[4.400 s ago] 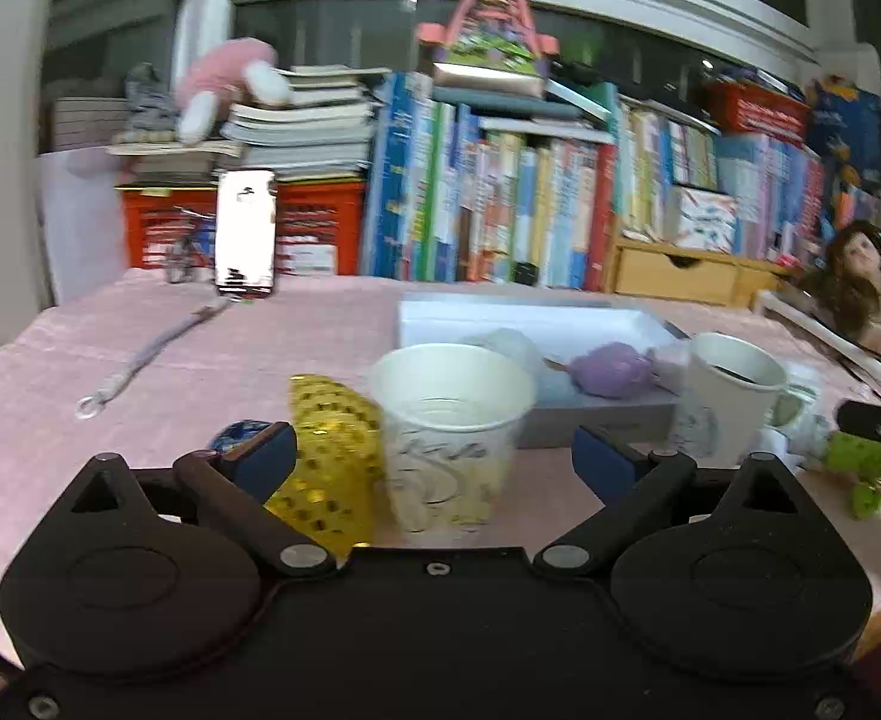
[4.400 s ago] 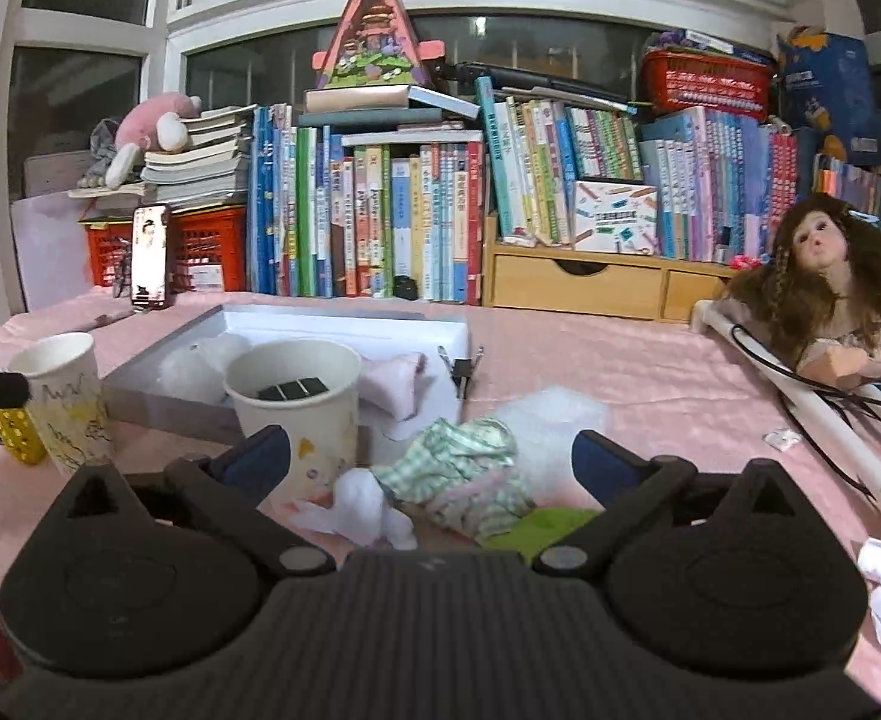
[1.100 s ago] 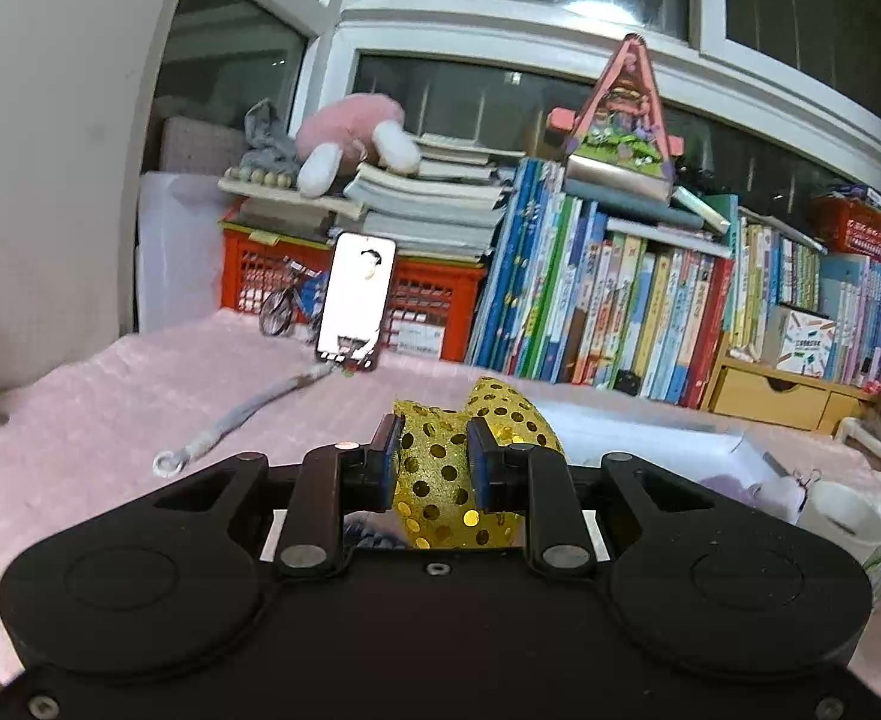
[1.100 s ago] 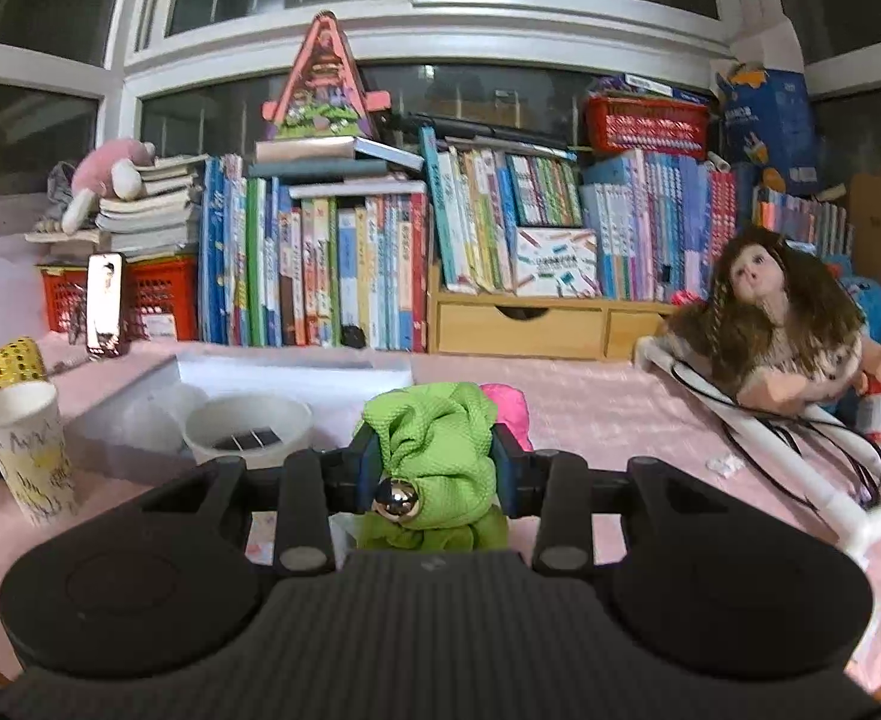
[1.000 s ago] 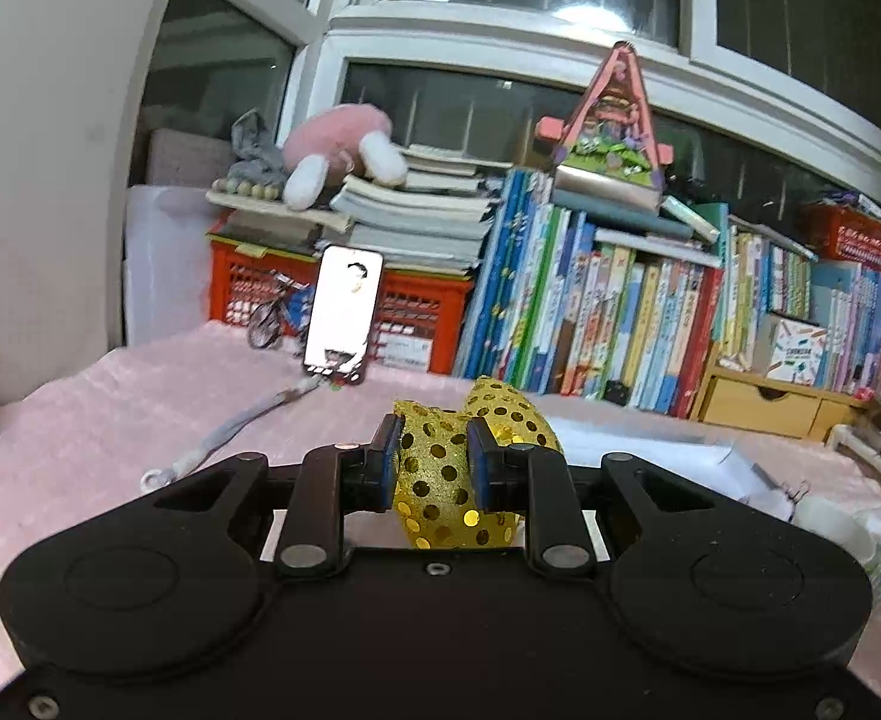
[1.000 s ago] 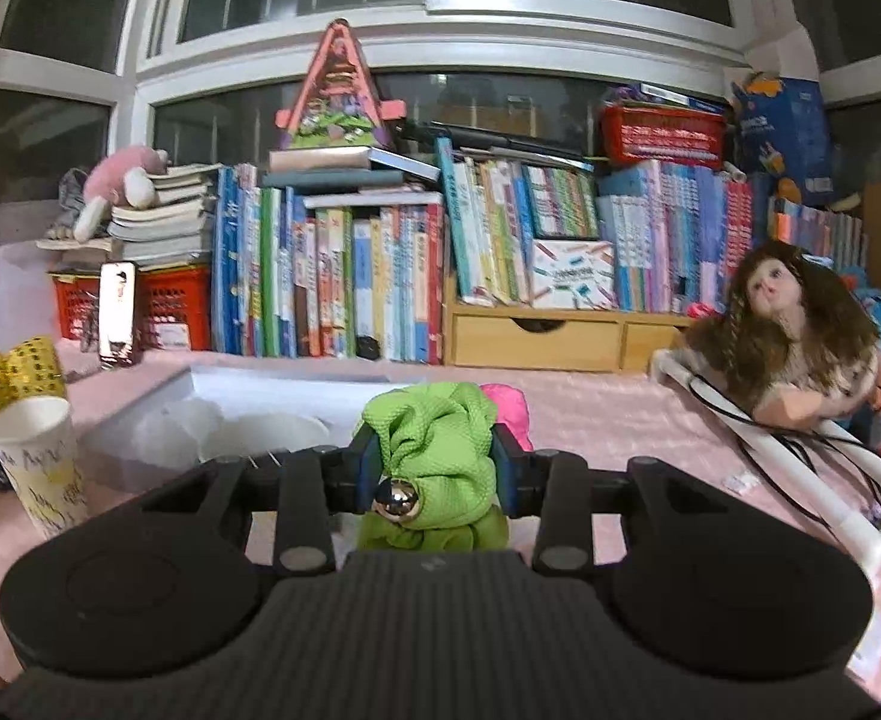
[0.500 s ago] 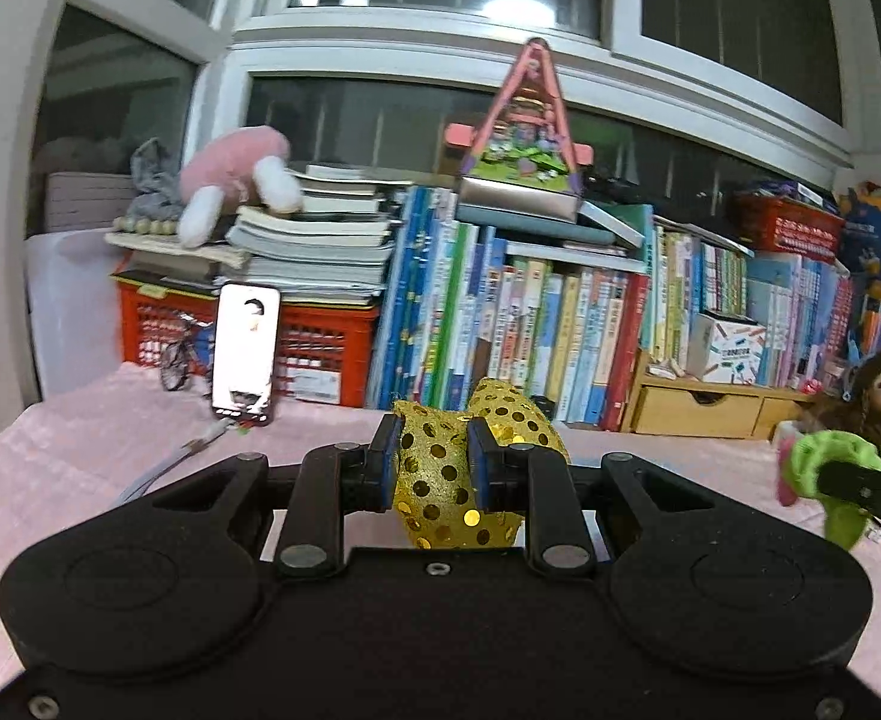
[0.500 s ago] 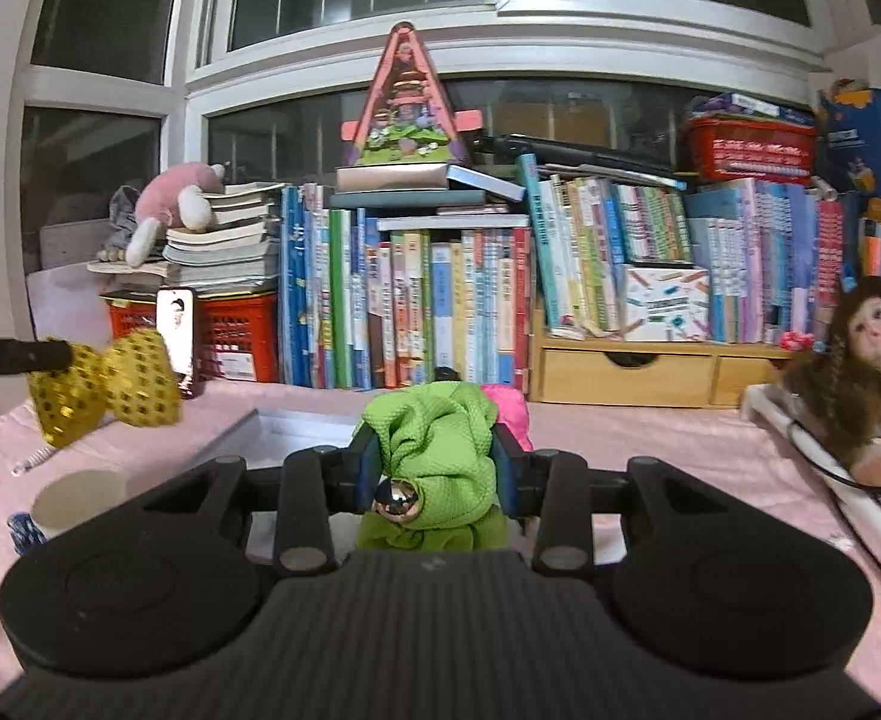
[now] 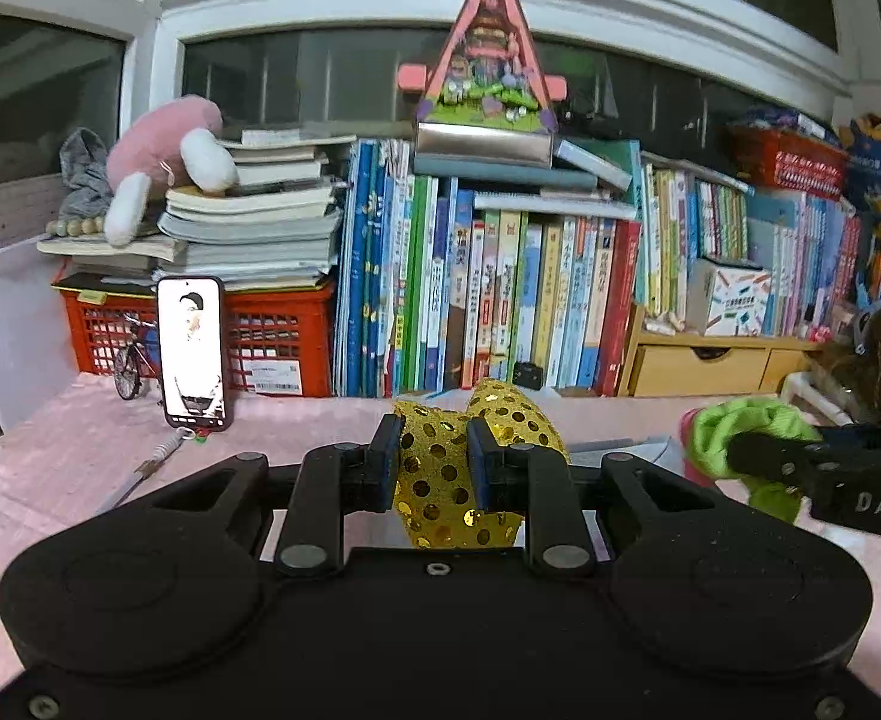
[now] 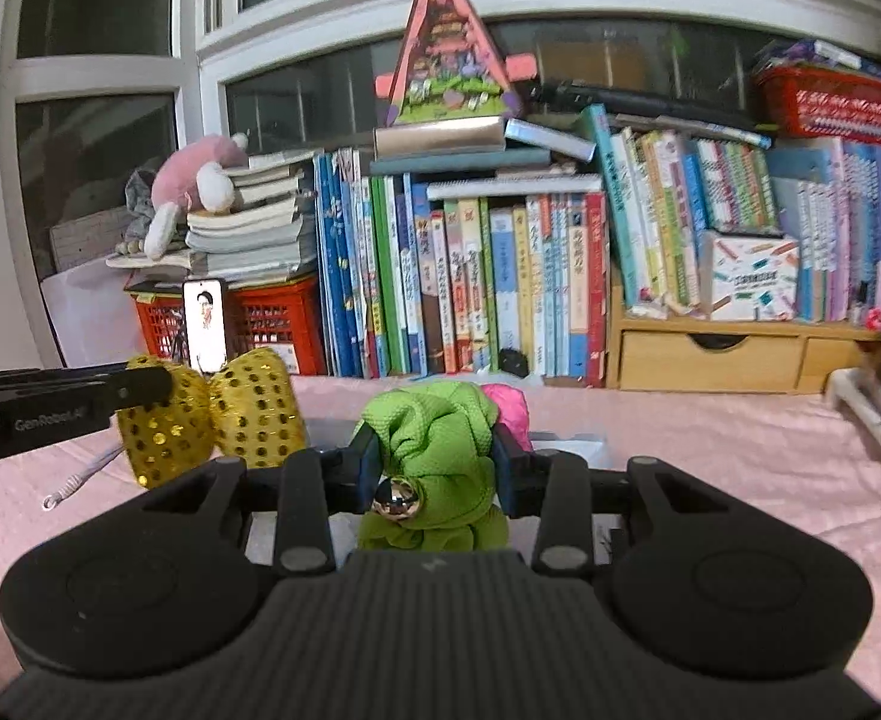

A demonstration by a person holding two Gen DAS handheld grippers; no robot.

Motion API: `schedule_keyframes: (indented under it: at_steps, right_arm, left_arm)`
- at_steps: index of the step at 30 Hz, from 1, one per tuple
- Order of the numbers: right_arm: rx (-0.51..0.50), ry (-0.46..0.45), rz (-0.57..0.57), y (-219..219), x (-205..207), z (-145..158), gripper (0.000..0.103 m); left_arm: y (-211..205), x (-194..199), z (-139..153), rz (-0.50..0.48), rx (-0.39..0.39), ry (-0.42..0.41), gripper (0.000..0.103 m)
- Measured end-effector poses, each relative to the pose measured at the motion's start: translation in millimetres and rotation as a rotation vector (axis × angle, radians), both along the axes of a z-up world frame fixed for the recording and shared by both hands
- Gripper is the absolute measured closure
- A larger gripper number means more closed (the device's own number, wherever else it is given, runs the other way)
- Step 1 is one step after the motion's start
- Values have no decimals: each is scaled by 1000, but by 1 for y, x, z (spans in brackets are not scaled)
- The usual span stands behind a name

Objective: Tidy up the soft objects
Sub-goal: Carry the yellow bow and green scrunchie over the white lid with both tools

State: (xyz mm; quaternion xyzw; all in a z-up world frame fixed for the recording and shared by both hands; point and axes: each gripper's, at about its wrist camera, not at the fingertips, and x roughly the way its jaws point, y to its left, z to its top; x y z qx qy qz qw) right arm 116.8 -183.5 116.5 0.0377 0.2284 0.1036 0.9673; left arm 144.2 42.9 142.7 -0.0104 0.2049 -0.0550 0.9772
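Left gripper (image 9: 434, 465) clenched on gold sequined bow (image 9: 458, 468), held above pink-covered bench (image 9: 68, 438), in front of the row of books (image 9: 488, 288). Right gripper (image 10: 434, 468) clenched on green fabric bundle (image 10: 434, 438) with a metal bell (image 10: 397, 498), to the right of the bow, also before the books.

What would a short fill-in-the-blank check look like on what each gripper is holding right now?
1. The left gripper is shut on a ____ sequinned fabric bow.
2. The right gripper is shut on a ____ textured cloth bundle.
3. A round metal ____ hangs on that bundle.

Missing words: gold; green; bell
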Motion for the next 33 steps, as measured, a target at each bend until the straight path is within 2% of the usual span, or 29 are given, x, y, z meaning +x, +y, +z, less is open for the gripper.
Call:
schedule_keyframes:
  at_steps: [9,15,22,33]
  right_arm:
    - [36,160,8,18,60,-13,61]
    - [45,259,1,30,93,-24,61]
    - [21,339,-24,40,118,-45,61]
    - [-26,417,-19,52,133,-62,60]
  left_arm:
    - [-3,67,-12,17,10,147,81]
    - [0,102,-25,21,-42,252,81]
    - [5,122,-41,26,-63,319,81]
    - [3,134,-57,-3,-72,405,80]
